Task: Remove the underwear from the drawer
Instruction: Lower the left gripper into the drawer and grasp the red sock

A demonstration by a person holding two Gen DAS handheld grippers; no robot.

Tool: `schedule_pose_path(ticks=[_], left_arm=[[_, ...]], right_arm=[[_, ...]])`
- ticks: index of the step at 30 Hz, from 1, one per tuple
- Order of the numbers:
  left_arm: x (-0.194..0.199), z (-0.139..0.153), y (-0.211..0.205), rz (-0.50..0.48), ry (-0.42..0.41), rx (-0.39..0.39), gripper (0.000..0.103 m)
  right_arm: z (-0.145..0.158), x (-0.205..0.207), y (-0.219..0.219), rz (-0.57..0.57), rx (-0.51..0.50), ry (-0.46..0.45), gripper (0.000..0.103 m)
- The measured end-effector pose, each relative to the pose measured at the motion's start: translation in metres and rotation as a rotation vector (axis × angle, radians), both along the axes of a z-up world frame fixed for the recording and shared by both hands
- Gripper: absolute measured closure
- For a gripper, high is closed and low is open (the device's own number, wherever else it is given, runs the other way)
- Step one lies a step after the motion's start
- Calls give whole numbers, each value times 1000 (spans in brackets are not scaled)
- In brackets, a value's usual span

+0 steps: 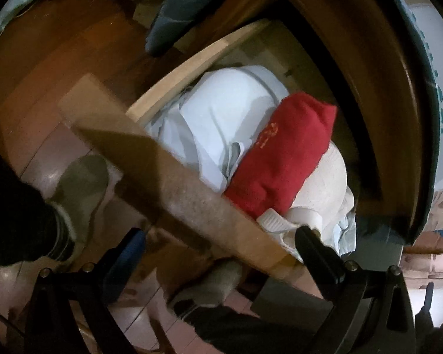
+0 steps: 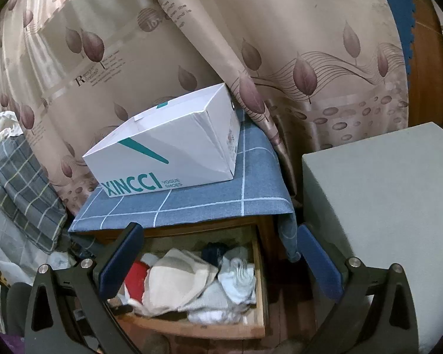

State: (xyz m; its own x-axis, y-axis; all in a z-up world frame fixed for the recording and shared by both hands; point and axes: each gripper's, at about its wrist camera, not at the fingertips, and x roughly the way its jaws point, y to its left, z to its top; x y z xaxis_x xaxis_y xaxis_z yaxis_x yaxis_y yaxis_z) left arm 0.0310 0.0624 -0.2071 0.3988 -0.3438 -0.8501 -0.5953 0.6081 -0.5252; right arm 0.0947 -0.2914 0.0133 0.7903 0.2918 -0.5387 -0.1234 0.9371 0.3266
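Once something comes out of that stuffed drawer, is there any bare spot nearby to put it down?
The drawer is packed edge to edge with clothes. Free patches: the blue checked cloth in front of the white shoebox, and the wide grey surface right of the nightstand.

Open drawer (image 2: 258,295) top, unobstructed above heaped clothes (image 2: 192,283)

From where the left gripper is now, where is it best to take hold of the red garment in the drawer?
Probably grip the red garment at its raised near end, coming from above over the drawer front. It lies on top, between the pale blue clothing and the cream piece.
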Motion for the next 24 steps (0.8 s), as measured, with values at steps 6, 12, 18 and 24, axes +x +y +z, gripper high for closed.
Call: schedule_pose_path(ticks=[6,12,18,24], left_arm=[[11,4,2,-43,-39,50,0],[7,45,-3,-181,-116,297,2],[-20,96,-28,-419,-227,487,2],[1,137,-26,-580,-340,442,1]], right_arm=[[0,0,1,7,-5,2,0],[0,0,2,6,-3,0,0],[1,-1,3,5,6,-1,0],[0,-2,3,8,11,-4,0]])
